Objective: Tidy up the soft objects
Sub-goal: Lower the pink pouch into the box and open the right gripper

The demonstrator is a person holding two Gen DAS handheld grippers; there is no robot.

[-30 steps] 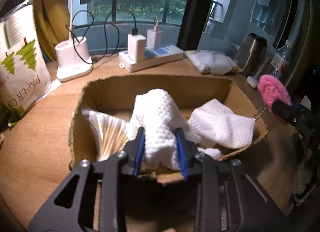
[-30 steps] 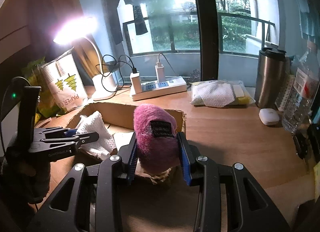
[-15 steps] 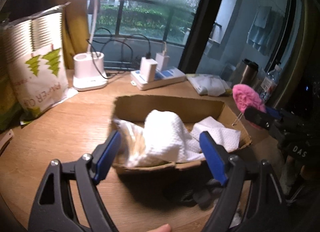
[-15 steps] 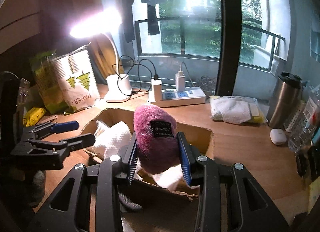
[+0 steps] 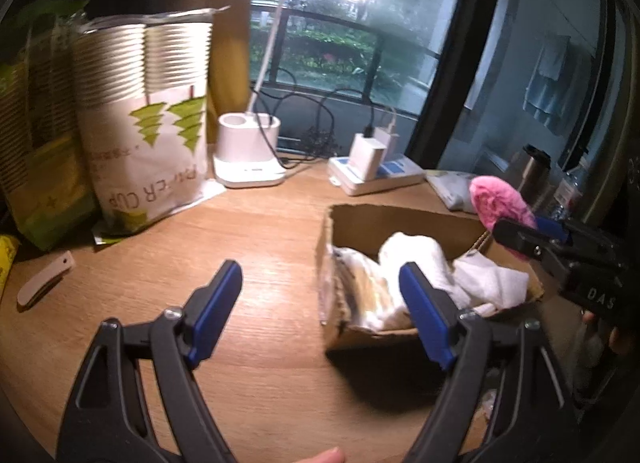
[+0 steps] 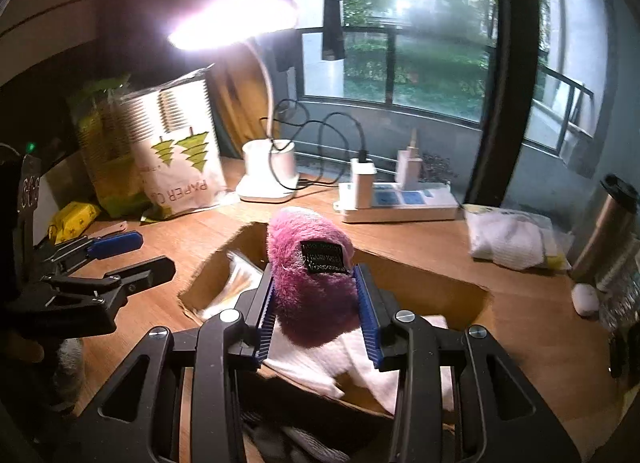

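Right hand-held gripper (image 6: 318,313) clenched mid-body on pink plush (image 6: 310,275), light, squashy, over cardboard box (image 6: 440,283); left hand-held gripper (image 5: 320,305) released, empty, at 9 o'clock.

A fluffy pink plush toy (image 6: 312,283) with a small black label stands upright, squeezed between the two blue pads of the right claw (image 6: 318,303). It hangs over the open cardboard box (image 6: 440,275). Inside the box lies a rolled white bumpy towel (image 5: 416,255) in the middle. A flat white cloth (image 5: 492,283) lies crumpled at its 3 o'clock side. A clear bag of cotton swabs (image 5: 360,283) leans at the towel's 9 o'clock side, against the box wall.
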